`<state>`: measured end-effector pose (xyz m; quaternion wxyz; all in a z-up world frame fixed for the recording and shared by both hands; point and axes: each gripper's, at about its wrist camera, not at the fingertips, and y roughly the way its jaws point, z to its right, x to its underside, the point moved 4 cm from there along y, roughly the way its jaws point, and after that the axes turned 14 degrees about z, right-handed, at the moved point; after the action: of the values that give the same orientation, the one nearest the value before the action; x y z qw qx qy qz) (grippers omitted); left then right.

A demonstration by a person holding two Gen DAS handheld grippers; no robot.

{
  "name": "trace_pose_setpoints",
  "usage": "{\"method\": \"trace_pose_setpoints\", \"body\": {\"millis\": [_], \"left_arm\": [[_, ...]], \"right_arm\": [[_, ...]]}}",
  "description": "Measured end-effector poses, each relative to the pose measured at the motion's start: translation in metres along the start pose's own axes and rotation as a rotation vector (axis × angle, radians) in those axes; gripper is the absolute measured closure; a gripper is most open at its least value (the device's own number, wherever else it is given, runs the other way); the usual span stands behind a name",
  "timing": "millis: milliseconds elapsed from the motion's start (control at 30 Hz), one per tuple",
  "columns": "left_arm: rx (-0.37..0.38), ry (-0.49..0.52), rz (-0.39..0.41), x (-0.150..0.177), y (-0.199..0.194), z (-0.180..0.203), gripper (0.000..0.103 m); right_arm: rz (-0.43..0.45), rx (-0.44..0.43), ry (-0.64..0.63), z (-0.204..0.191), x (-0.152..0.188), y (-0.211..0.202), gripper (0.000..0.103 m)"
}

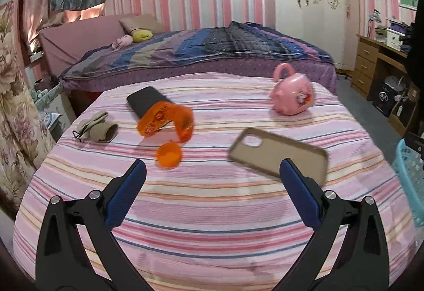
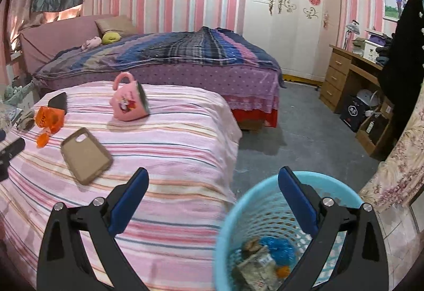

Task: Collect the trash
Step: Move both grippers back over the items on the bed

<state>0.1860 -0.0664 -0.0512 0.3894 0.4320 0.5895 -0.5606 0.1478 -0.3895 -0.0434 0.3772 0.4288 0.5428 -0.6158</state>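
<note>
1. The nearest loose piece of trash looks to be the orange plastic lid (image 1: 169,156), lying flat on the striped bedcover (image 1: 212,201) just ahead of the left gripper (image 1: 212,171) and slightly to the left of its midline, close beyond the left fingertip.
2. Past the lid, further ahead and left, lies the orange plastic container (image 1: 165,120), curved and on its side, its long axis running across the gripper's view; its far end overlaps a black phone (image 1: 147,100).
3. The left gripper has its jaws spread wide with nothing between them; it is clearly the nearer one to the orange pieces.
4. A tan phone case (image 1: 278,156) lies ahead and right of the left gripper, its long axis slanting across; its near corner is hidden behind the right fingertip.
5. The right gripper (image 2: 212,179) is likewise spread wide and empty, its right finger over the blue wastebasket (image 2: 238,211), which already holds crumpled scraps.
6. Further off: a pink toy purse (image 1: 292,97) with a cartoon print, and a beige cloth (image 1: 98,128) far left. No writing is legible.
</note>
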Motion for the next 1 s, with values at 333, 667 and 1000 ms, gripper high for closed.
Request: {"method": "trace_pose_setpoints", "body": {"millis": [333,667,1000], "left_arm": [[-0.052,-0.002,-0.044,0.012,0.027,-0.038,0.006],[-0.074,-0.094,-0.119,0.019,0.053,-0.073,0.006],[-0.08,-0.091,-0.17,0.027,0.072,-0.085,0.006]], "right_arm": [[-0.015,-0.059,-0.053,-0.055,-0.004,0.025,0.007],[-0.029,-0.077,-0.087,-0.085,-0.002,0.043,0.007],[-0.053,-0.075,-0.084,-0.097,0.0,0.063,0.007]]}}
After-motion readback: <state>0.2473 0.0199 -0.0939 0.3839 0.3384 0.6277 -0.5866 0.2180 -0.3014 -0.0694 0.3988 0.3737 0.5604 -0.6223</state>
